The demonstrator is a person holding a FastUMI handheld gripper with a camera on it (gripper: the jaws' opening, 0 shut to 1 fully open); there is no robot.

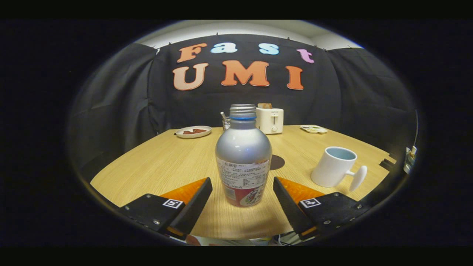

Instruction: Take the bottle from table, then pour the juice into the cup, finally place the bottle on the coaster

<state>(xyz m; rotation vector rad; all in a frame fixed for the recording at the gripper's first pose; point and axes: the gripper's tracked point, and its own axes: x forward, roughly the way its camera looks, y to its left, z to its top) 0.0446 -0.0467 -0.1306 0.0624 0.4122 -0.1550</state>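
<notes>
Straddling the upright bottle (243, 159) with fingers (201, 197) spread and not touching, risking tipping it on the worktop (162, 162) by closing off-centre.

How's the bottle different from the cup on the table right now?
The bottle is silver with a paper label; the cup is plain white. The bottle is taller and capped, the cup is short and open-topped. The bottle stands between the open gripper's fingers, untouched; the cup sits off to the right. Both stand upright on the table.
</notes>
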